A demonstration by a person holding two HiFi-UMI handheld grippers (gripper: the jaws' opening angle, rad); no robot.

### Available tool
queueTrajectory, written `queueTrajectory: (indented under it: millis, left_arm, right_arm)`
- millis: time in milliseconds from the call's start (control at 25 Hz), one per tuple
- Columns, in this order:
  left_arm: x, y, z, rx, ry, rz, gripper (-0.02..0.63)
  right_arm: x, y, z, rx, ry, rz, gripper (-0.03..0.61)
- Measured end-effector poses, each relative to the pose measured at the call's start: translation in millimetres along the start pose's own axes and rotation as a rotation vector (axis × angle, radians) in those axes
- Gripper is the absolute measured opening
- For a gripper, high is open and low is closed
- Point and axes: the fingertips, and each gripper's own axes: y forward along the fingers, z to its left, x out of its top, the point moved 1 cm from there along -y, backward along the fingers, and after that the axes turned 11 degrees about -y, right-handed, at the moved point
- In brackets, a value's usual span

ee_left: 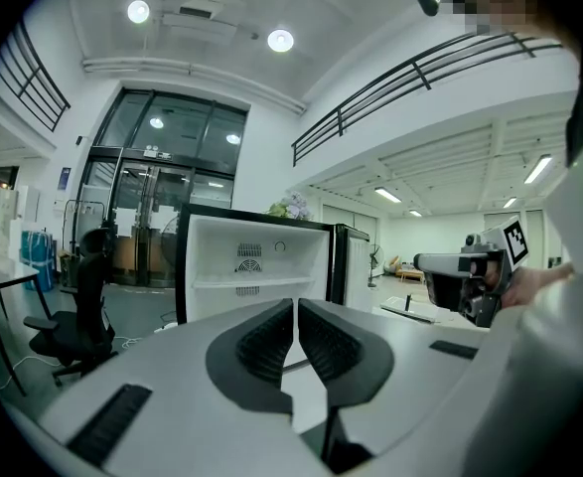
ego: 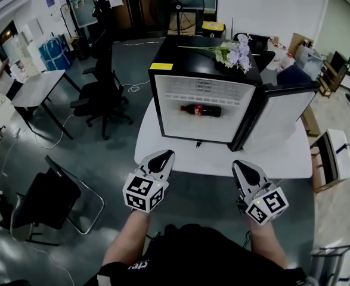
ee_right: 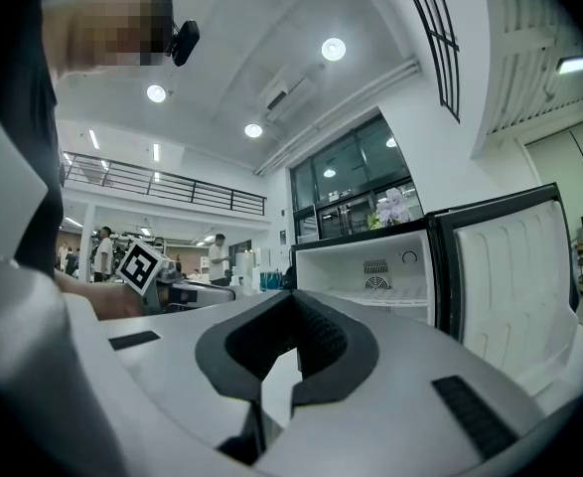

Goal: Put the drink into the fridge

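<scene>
Left gripper (ego: pixel 162 158) and right gripper (ego: pixel 241 167), head view: both short of the table (ego: pixel 210 159). The bottle (ego: pixel 200 110) lies inside the fridge (ego: pixel 186 58), whose door (ego: pixel 282 115) is open. Placing looks done; closing the door is likely next.
Left gripper view: jaws together, nothing held.
Right gripper view: jaws together, empty.

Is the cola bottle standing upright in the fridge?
No, the cola bottle lies on its side inside the open mini fridge.
</scene>
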Motion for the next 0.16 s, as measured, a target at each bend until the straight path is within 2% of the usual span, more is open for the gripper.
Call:
queueTrajectory:
  millis: [160]
  left_arm:
    - [-1.5,-2.8,3.6,-0.001,-0.004,-0.001,0.031]
  right_arm:
    - [0.0,2.8,2.0,-0.007,-0.005,0.000,0.012]
